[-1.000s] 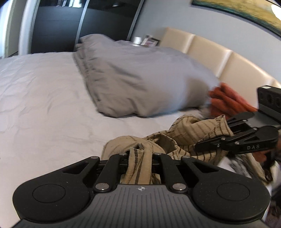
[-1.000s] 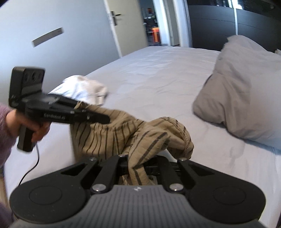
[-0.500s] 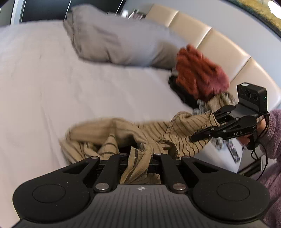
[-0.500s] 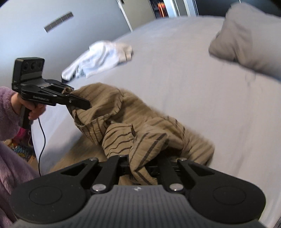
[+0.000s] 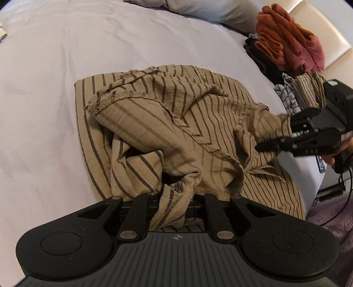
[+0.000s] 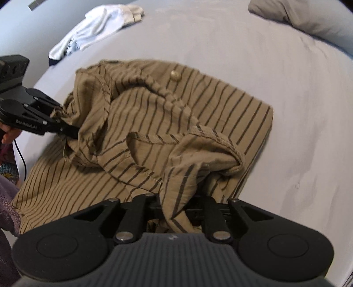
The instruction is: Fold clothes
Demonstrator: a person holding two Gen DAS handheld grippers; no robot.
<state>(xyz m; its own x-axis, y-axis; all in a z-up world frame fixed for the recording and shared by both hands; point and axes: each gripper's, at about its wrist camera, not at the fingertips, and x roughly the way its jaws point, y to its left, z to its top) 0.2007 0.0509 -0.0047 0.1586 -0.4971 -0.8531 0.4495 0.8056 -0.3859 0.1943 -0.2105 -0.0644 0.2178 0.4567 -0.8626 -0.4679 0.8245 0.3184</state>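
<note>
Nearby, rust clothes pile (image 5: 289, 37), white garment (image 6: 94, 28), pillow (image 6: 308, 17)

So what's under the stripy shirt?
The stripy shirt lies crumpled on the white bed sheet, which shows all around it. Whether anything else hides beneath cannot be seen; the cloth covers that spot.

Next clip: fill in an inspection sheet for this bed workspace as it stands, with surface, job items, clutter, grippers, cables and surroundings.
Surface: bed sheet, pale, lightly wrinkled.
Job's things: striped tan garment bunched on the sheet, one edge lying flat.
Clutter: white garment far across the bed; orange-red clothes piled on dark and patterned ones beside the headboard.
Grippers: left gripper and right gripper each have striped cloth between the jaws, which have just been opening.
Cables: black cable hanging from the left gripper's handle.
Surroundings: grey pillow, cream padded headboard.
</note>
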